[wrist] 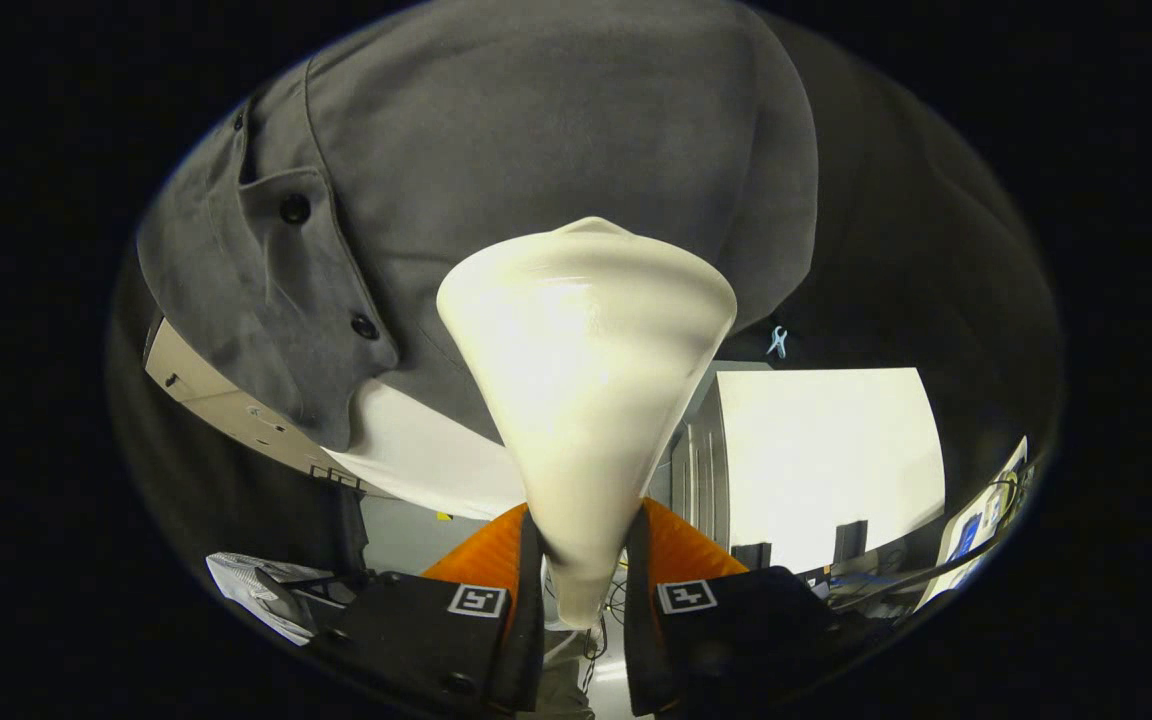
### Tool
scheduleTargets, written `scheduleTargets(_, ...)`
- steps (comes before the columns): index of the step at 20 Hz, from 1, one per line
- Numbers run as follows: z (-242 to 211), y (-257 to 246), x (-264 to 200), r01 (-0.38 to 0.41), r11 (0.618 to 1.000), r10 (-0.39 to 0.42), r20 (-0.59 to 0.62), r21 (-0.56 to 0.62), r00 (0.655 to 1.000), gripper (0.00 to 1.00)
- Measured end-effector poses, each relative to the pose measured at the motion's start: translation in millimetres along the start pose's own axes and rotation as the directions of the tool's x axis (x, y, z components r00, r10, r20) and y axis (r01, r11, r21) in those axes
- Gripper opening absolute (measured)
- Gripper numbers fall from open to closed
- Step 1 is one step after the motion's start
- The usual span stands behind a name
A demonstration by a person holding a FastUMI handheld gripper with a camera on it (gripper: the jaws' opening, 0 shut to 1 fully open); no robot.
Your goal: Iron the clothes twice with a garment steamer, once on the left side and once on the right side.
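gripper [583, 570] | fingers [521, 570] clamped, apparently both pressing steamer [586, 370] neck | pointing forward

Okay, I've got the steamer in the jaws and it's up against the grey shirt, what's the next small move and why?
Probably a slow stroke along the fabric, keeping contact. The gripper is shut on the garment steamer, whose wide head seems to meet the grey shirt just beside the button placket. The cloth beyond the head looks smooth, so gliding along that panel, clear of the buttons, seems sensible.
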State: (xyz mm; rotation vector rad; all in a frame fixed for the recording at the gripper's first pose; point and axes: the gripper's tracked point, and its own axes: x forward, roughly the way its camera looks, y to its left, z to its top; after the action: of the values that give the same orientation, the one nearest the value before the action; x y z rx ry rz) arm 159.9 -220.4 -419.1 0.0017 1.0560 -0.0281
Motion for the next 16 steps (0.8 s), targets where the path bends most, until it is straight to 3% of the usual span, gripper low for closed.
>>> scheduleTargets(8,-26.0,2.8,-0.7,0.059,0.997,-0.059,-0.005,0.054,0.998,0.41)
scheduleTargets(13,-37.4,12.9,-34.3,0.073,0.980,-0.078,0.019,0.188,0.997,0.41)
scheduleTargets(16,-22.4,21.6,-70.1,0.066,0.971,-0.084,0.070,0.229,0.994,0.41)
